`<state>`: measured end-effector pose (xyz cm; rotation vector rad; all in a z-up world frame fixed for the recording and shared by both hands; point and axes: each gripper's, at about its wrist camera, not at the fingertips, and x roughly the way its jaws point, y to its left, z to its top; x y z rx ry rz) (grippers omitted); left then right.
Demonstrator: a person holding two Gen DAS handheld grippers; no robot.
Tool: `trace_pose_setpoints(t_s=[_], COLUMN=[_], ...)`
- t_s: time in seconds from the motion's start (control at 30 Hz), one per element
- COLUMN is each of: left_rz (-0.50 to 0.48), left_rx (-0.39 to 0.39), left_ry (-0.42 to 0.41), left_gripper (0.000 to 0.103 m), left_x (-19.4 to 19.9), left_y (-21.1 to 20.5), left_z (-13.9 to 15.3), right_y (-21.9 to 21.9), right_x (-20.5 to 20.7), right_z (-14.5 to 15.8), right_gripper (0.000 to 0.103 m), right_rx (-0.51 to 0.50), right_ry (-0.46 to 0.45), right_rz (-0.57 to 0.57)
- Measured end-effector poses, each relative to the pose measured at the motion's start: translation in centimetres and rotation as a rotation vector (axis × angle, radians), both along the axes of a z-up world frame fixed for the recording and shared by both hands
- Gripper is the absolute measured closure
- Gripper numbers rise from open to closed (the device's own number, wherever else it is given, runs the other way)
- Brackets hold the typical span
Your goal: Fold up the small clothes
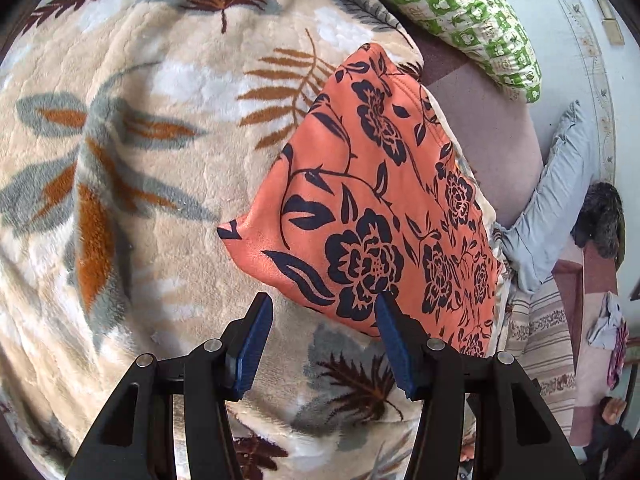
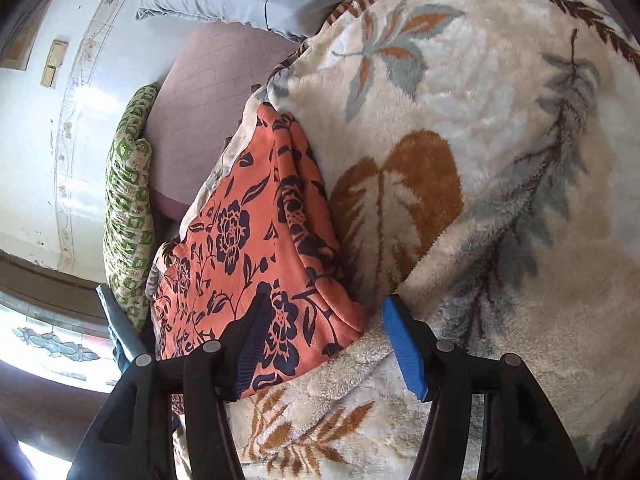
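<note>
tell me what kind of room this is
Most likely a bedroom: a plush leaf-print blanket covers a bed, pillows lie by the wall, and a folded orange floral garment rests on top.

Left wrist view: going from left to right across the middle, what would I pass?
Leaf-print blanket → orange floral garment → mauve sheet → pale blue cloth → dark furry thing.

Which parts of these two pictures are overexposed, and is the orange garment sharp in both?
Right wrist view: the window at lower left is blown out, and the wall shows glare. Left wrist view: evenly lit. The orange garment is sharp in both, bent by fisheye.
</note>
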<state>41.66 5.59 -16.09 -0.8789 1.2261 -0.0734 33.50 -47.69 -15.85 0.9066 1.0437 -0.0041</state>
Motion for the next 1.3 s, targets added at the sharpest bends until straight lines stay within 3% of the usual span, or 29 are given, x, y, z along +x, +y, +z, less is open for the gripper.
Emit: trace_pose_setpoints(t_s=[0.1,0.2,0.3,0.4,0.5,0.67,0.83,0.93,1.1,1.3], left_rz=[0.026,-0.001,-0.046,-0.104,-0.088,-0.011,-0.03,-0.055,-0.101,-0.152], left_rx=[0.018,0.094,0.101,0.101,0.101,0.016,0.011,-0.005,0.005,-0.015], left_ry=[0.027,0.069,0.037,-0.012,-0.053,-0.08,-0.061,-0.039,-0.015,0.019], left_gripper=[0.05,0.052,0.052,0.051,0.05,0.05,0.05,0.049,0.049,0.048], left_x=[1.4,2.7,2.5,1.8,1.1,-0.9,-0.7,1.0,5.2,11.0], left_y=[-0.7,-2.0,-2.6,-2.4,-0.9,2.4,5.2,6.0,6.7,6.7], left_z=[-1.2,-1.9,-0.8,1.0,2.7,4.3,4.6,4.6,3.9,1.9], right_y=[0.7,1.8,2.4,3.3,5.6,14.2,24.8,30.3,38.6,44.0], right_x=[0.4,1.1,0.9,-0.3,-1.1,-1.1,-2.0,-2.6,-2.8,-2.4], right_z=[-0.4,0.1,1.3,4.0,6.5,8.2,7.2,6.3,4.6,2.3], right_gripper=[0.042,0.047,0.047,0.043,0.041,0.033,0.031,0.031,0.03,0.03], right_rx=[-0.012,-0.138,-0.239,-0.356,-0.374,-0.474,-0.551,-0.587,-0.765,-0.977], right_ry=[-0.015,0.006,0.019,-0.036,-0.109,-0.17,-0.205,-0.229,-0.273,-0.31], right_rz=[0.009,0.05,0.071,0.072,0.139,0.385,0.626,0.715,0.869,0.959])
